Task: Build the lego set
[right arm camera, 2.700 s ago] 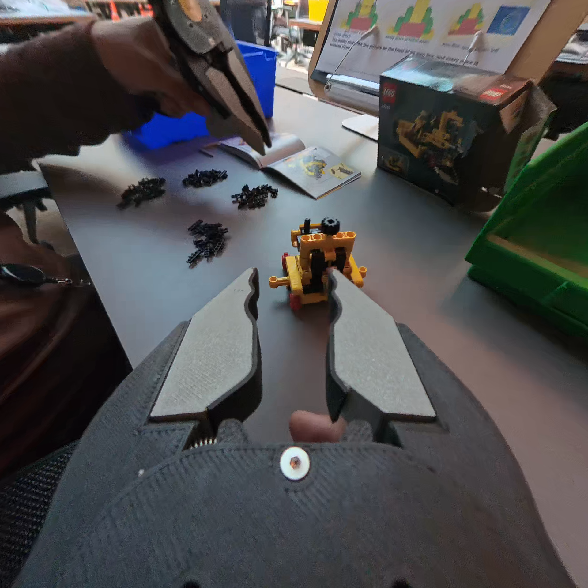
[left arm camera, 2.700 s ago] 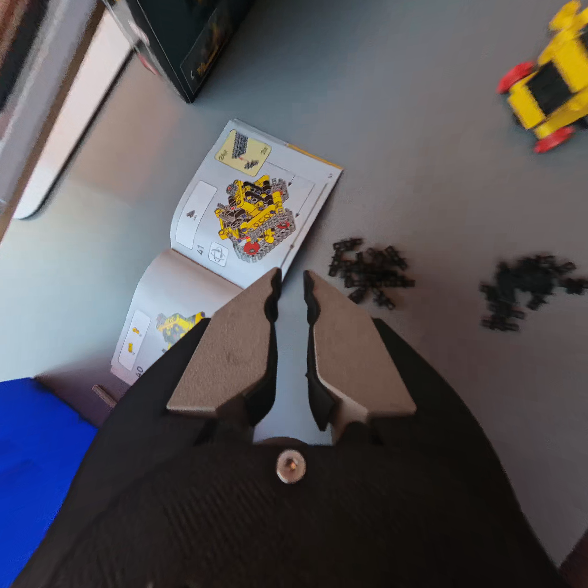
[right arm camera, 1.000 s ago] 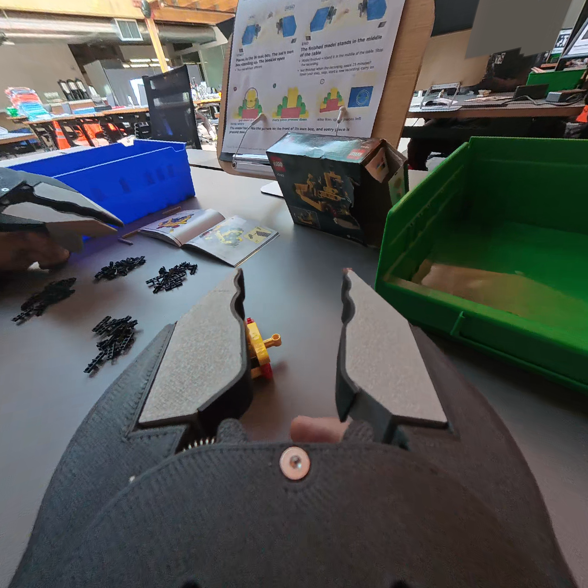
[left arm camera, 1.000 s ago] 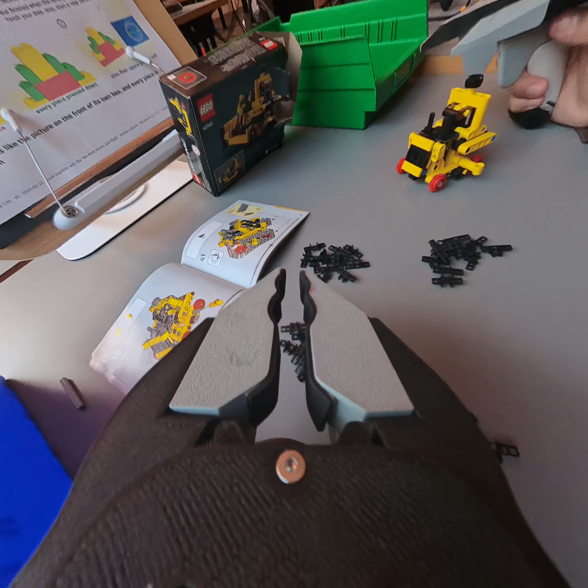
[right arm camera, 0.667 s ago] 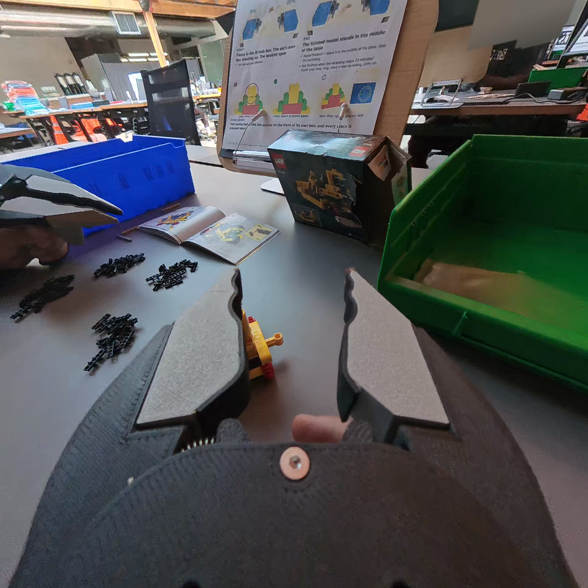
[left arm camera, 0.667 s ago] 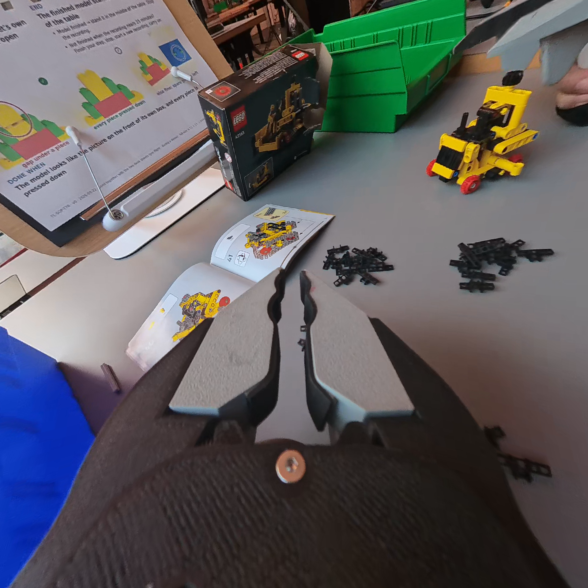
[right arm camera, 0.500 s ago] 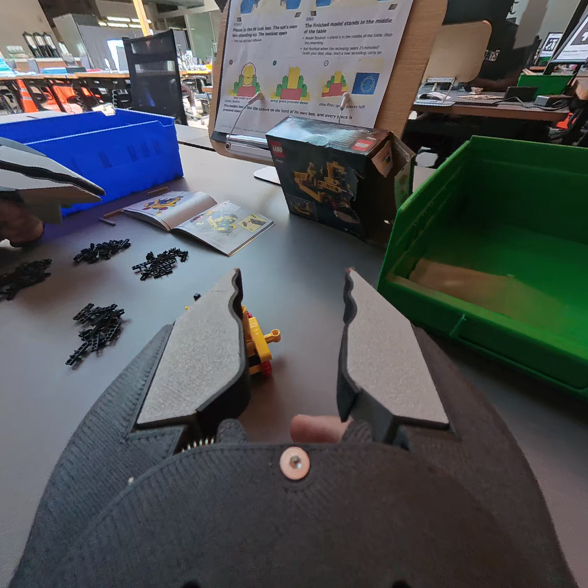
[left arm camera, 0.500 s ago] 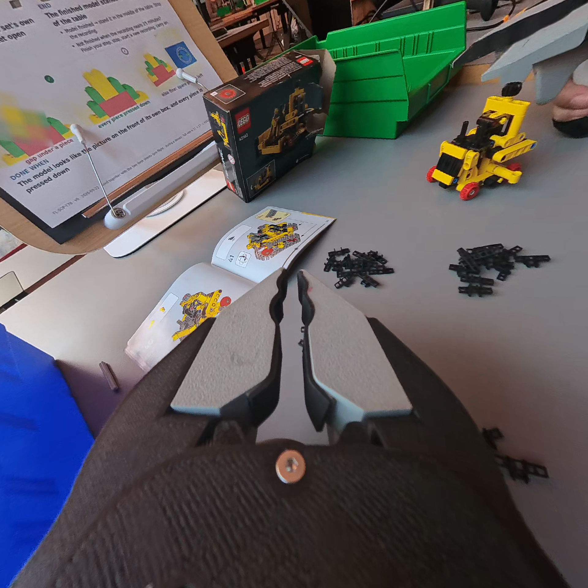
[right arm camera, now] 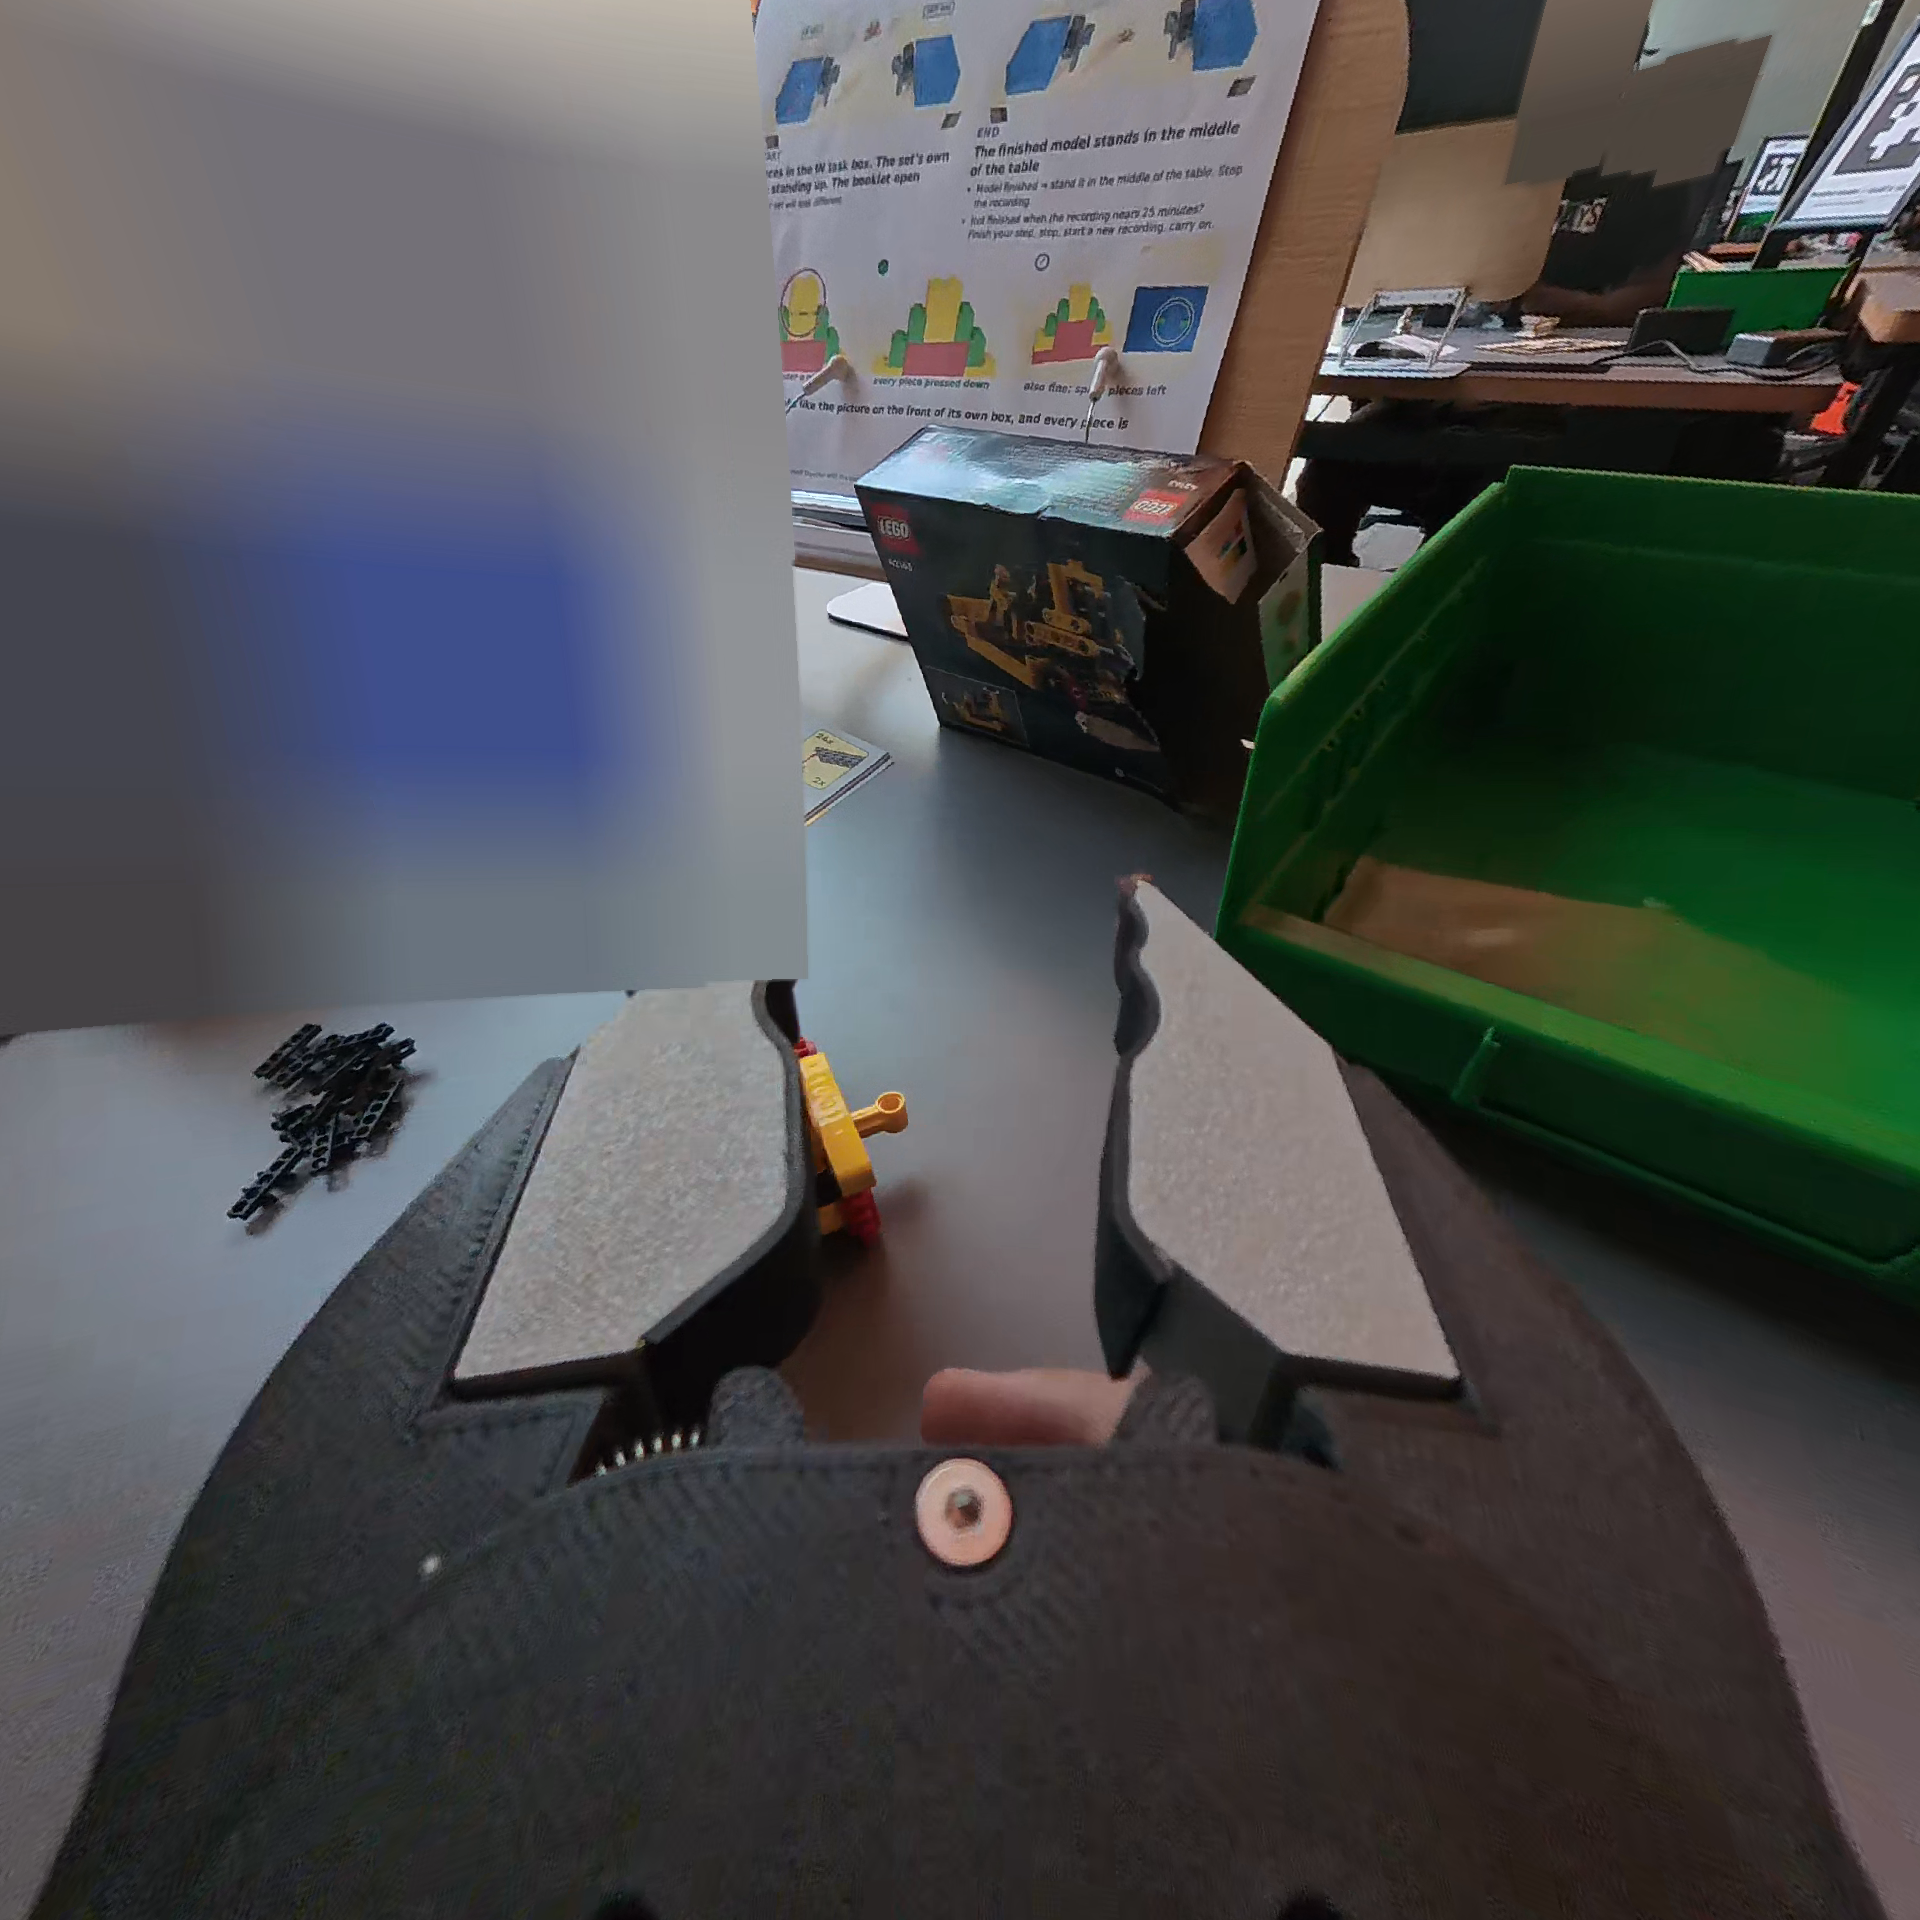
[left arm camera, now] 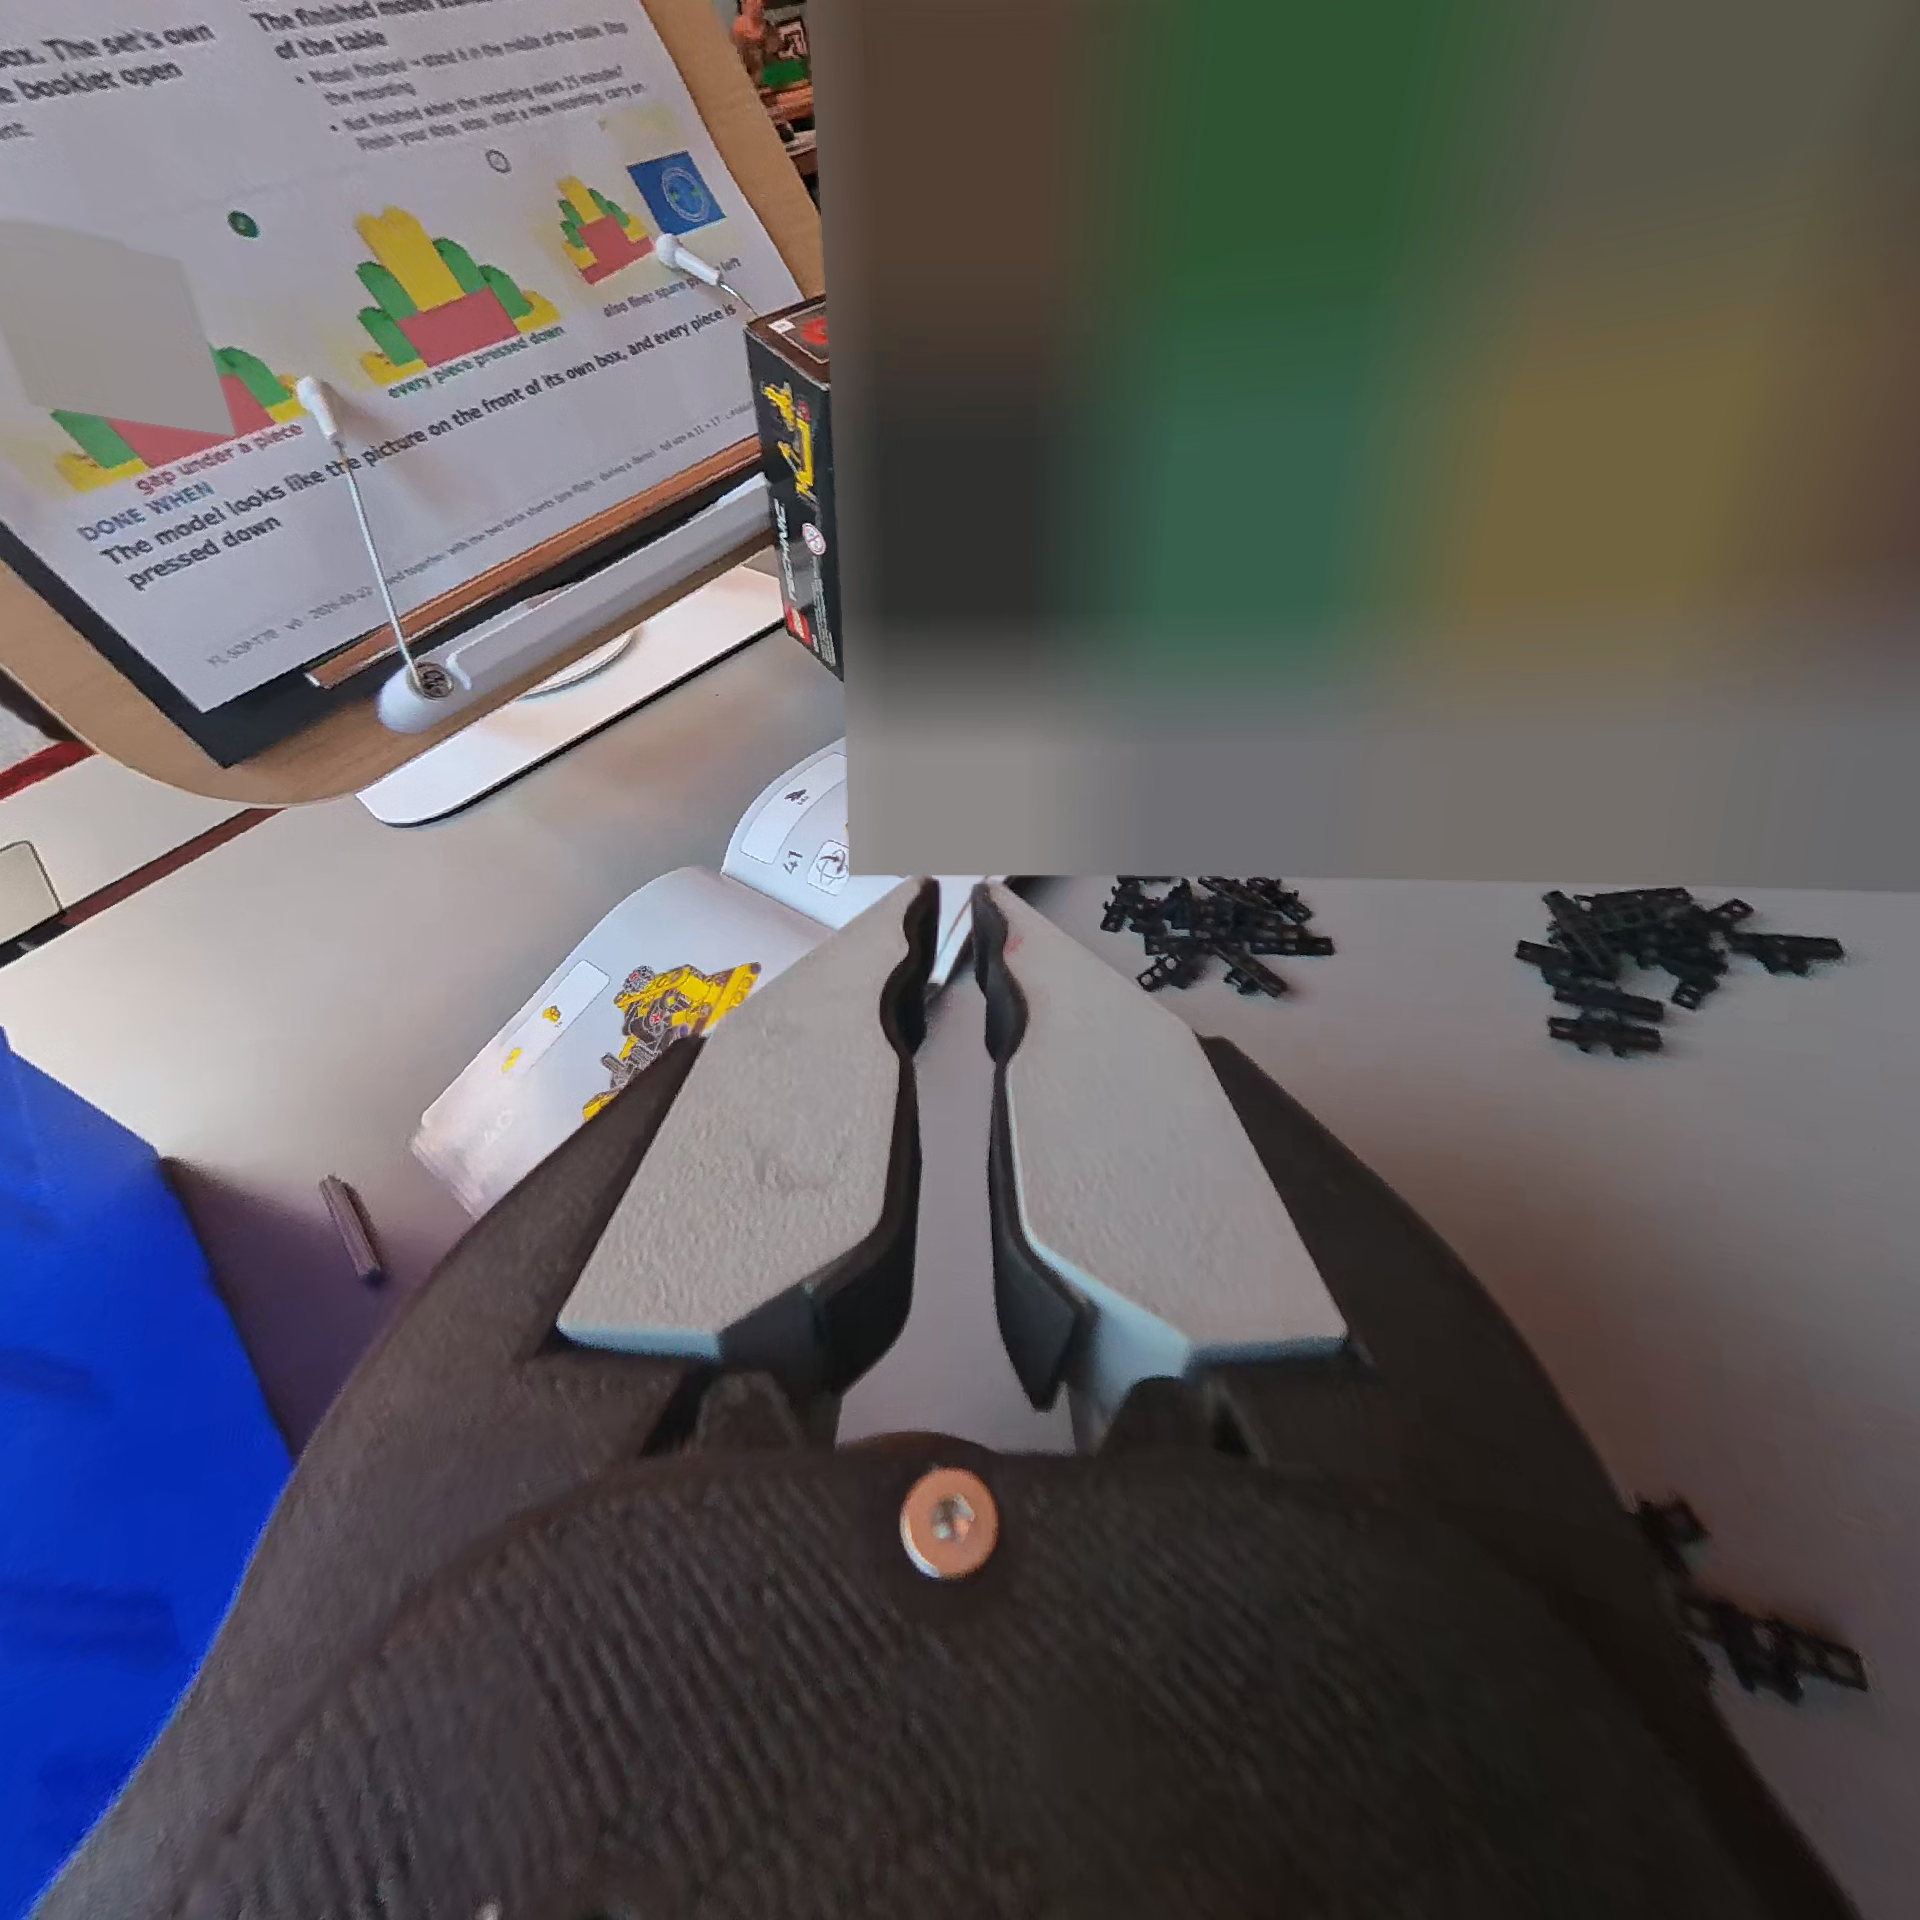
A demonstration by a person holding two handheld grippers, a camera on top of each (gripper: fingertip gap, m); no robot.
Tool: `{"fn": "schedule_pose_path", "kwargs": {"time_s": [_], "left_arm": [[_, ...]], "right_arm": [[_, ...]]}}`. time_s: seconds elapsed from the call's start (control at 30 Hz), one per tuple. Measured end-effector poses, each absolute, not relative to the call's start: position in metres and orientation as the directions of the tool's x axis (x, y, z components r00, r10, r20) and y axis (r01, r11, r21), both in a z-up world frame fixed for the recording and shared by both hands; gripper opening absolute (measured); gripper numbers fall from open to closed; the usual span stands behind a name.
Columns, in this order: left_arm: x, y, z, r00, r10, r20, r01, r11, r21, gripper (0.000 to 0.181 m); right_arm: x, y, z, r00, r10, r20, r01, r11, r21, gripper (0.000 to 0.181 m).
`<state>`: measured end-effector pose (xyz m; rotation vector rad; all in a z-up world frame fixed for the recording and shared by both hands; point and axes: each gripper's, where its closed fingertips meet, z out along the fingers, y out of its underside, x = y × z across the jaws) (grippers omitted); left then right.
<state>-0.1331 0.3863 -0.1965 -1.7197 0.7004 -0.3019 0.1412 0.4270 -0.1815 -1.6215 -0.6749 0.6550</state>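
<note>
The yellow lego model (right arm camera: pixel 847 1132) with red wheels stands on the grey table (right arm camera: pixel 987 935), mostly hidden behind my right gripper's left finger (right arm camera: pixel 644 1174). My right gripper (right arm camera: pixel 956 956) is open and empty, above the table just right of the model. My left gripper (left arm camera: pixel 951 914) is nearly shut with a thin gap and holds nothing. It hovers over the table beside the open instruction booklet (left arm camera: pixel 644 997). Piles of small black pieces lie ahead of it (left arm camera: pixel 1210 930) and to its right (left arm camera: pixel 1652 951). Another black pile (right arm camera: pixel 327 1101) shows in the right wrist view.
A green bin (right arm camera: pixel 1610 831) stands at the right, the dark lego box (right arm camera: pixel 1060 623) behind the model, and an instruction board (left arm camera: pixel 364 312) at the back. A blue bin (left arm camera: pixel 83 1351) is at the left with a small dark axle (left arm camera: pixel 348 1226) beside it. More black pieces (left arm camera: pixel 1756 1652) lie near my left gripper. Across from one pair of fingers to the other is roughly 30 centimetres.
My left gripper has lowered from high over the booklet, levelled to face the board, and its jaws have narrowed. My right gripper has moved forward, so the model now sits beside its left finger.
</note>
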Motion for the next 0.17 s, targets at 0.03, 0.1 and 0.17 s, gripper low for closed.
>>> {"fn": "schedule_pose_path", "kwargs": {"time_s": [0.03, 0.1, 0.17], "left_arm": [[-0.1346, 0.3875, -0.1954, 0.792, -0.591, -0.152, -0.277, -0.127, -0.952, 0.003], [-0.1372, 0.391, -0.1939, 0.803, -0.582, -0.132, -0.254, -0.134, -0.958, 0.003], [-0.1377, 0.3943, -0.1951, 0.806, -0.583, -0.106, -0.238, -0.154, -0.959, 0.003]], "right_arm": [[0.1415, 0.4272, -0.1825, 0.677, 0.734, -0.043, 0.079, -0.13, -0.988, 0.058], [0.1422, 0.4285, -0.1828, 0.687, 0.727, -0.024, 0.092, -0.12, -0.988, 0.057], [0.1415, 0.4299, -0.1851, 0.685, 0.729, -0.021, 0.105, -0.127, -0.986, 0.056]]}}
